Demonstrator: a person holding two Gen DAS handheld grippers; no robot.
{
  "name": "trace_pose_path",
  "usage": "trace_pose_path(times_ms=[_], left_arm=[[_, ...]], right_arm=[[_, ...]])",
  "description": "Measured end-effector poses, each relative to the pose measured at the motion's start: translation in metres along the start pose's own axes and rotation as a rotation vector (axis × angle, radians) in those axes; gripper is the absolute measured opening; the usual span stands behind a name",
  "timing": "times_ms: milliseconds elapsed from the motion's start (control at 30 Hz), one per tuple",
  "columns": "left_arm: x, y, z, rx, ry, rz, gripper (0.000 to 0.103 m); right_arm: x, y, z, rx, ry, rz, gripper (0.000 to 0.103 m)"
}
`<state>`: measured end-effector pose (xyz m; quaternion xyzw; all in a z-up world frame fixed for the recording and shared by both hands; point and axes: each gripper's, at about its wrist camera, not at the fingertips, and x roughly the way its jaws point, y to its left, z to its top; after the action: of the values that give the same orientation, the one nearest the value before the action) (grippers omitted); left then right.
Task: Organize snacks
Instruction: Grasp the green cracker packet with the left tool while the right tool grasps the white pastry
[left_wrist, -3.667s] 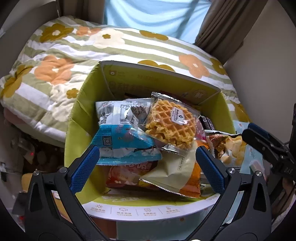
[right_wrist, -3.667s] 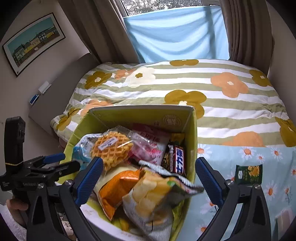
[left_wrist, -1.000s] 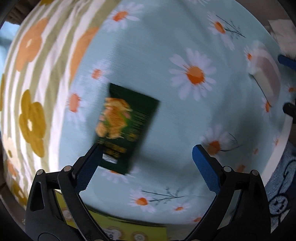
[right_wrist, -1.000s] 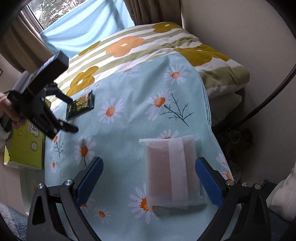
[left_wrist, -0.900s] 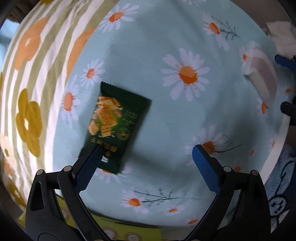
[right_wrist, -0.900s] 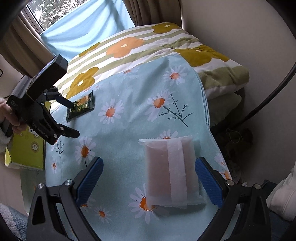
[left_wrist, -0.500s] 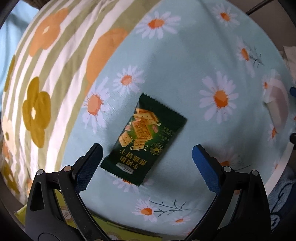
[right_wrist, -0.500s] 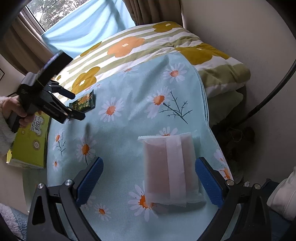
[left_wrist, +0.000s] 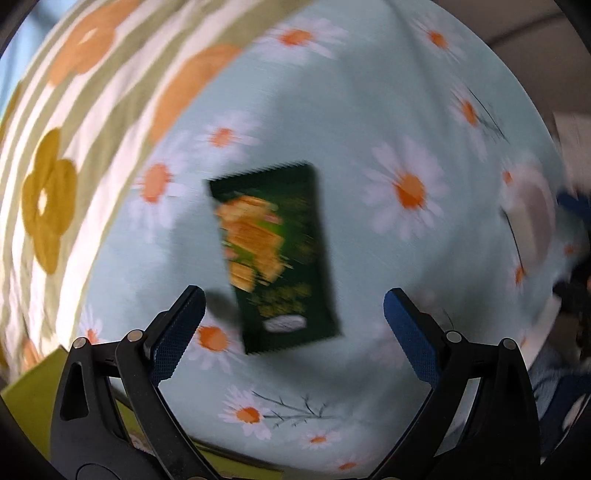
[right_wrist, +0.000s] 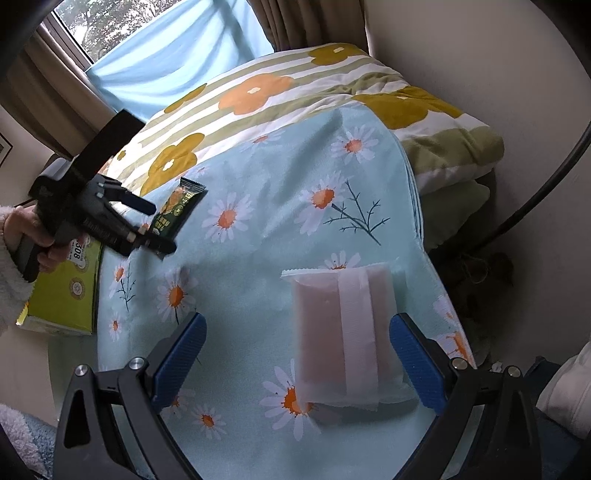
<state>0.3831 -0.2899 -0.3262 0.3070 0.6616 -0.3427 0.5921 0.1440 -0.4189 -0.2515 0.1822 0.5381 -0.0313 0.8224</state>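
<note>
Left claw (left_wrist: 291, 314) nearer cracker packet (left_wrist: 273, 254)

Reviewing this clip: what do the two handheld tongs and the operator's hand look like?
Both tongs, left and right, share one build: black angular arms with silver rivets and blue textured pads. From the right wrist view, the left unit carries a black block on top, and the bare left hand emerges from a fluffy white sleeve.

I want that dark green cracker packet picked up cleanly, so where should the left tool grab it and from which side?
Grip the green packet across its narrow width, mid-length, coming straight down. It lies flat on the daisy cloth, and the open left tool already straddles its near end.
</note>
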Motion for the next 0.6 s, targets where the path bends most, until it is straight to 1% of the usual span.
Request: trace_pose_path(times_ms=[33,133,200,233,267,367,400,433,467,500,600], left_arm=[[0.0,0.005,0.001,-0.034,-0.009,0.004,0.097],[-0.001,0.01,0.005,-0.065,-0.039,0.023,0.094],[0.002,0.008,0.007,-0.059,-0.054,0.051,0.083],[0.001,0.006,0.007,-0.051,-0.061,0.083,0.081],[0.003,0.007,0.006,-0.047,-0.068,0.094,0.078],[-0.003,-0.001,0.006,-0.054,-0.086,0.092,0.069],[-0.006,-0.005,0.004,-0.055,-0.096,0.091,0.063],[-0.008,-0.006,0.004,-0.052,-0.104,0.091,0.059],[-0.01,-0.009,0.002,-0.05,-0.109,0.09,0.048],[-0.014,-0.013,0.001,-0.045,-0.115,0.09,0.042],[-0.016,-0.021,-0.002,-0.042,-0.117,0.091,0.042]], right_arm=[[0.0,0.001,-0.001,0.0,-0.001,-0.005,0.099],[0.003,0.005,-0.007,-0.013,-0.003,-0.034,0.099],[0.004,0.007,-0.01,-0.023,-0.006,-0.055,0.099],[0.004,0.008,-0.012,-0.024,-0.01,-0.064,0.099],[0.004,0.008,-0.013,-0.022,-0.013,-0.065,0.099],[0.006,0.008,-0.017,-0.013,-0.019,-0.07,0.099],[0.007,0.007,-0.018,-0.012,-0.02,-0.076,0.099],[0.007,0.007,-0.018,-0.01,-0.022,-0.079,0.099],[0.008,0.006,-0.018,-0.005,-0.026,-0.08,0.099],[0.008,0.006,-0.019,-0.001,-0.029,-0.08,0.099],[0.008,0.003,-0.018,0.014,-0.034,-0.084,0.099]])
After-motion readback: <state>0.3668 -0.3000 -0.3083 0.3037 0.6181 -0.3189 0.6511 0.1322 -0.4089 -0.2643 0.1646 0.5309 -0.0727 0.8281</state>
